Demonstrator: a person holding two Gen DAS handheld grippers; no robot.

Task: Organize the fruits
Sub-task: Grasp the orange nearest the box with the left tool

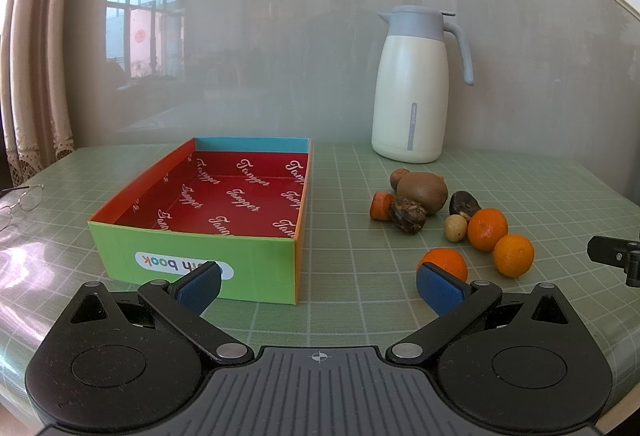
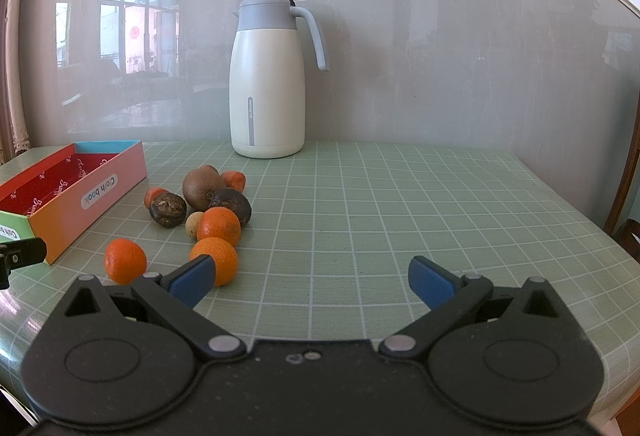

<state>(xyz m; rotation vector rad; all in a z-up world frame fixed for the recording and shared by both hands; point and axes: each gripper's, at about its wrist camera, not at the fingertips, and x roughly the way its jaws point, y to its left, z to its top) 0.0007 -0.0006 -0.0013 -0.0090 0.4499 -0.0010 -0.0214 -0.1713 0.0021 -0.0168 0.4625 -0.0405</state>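
On the green grid mat (image 1: 352,300), left to right: spectacles (image 1: 20,202) at the edge, then the open cloth-book box (image 1: 192,256) with its red lining, holding nothing. Right of it, well apart, fruits cluster: kiwi (image 1: 422,192), tangerines (image 1: 487,229), dark wrinkled fruits (image 1: 407,215). Behind stands a cream thermos jug (image 1: 412,92). Left gripper (image 1: 318,284) and right gripper (image 2: 312,278) hover with fingers spread apart, gripping nothing.

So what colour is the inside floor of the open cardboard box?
Red with white script lettering, clearest in the left wrist view.

Soft daylight, glossy wall reflections, fisheye-bent edges.
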